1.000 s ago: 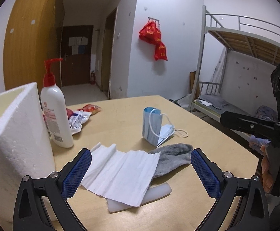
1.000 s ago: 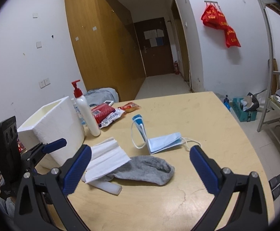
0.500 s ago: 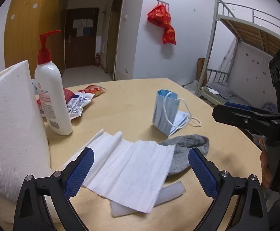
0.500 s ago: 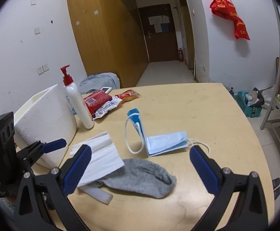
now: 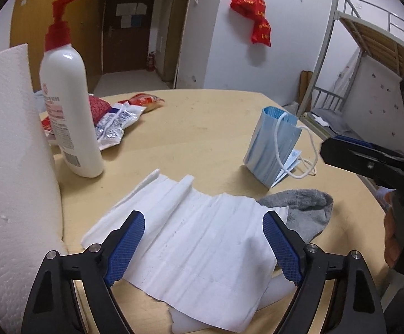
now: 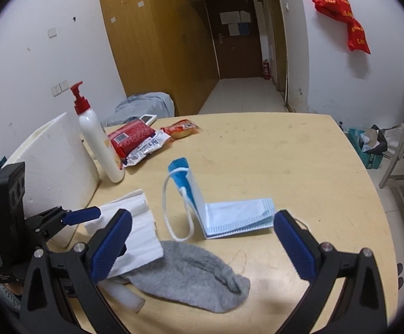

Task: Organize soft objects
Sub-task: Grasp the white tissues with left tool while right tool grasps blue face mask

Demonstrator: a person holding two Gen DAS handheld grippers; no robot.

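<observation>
Lowered, left tool (image 5: 203, 246) now straddles white tissue (image 5: 202, 247).

My left tool (image 5: 202, 243) is spread wide over the white tissue (image 5: 202, 239), which overlaps the grey sock (image 5: 310, 208) on the tabletop (image 5: 202, 128).
</observation>
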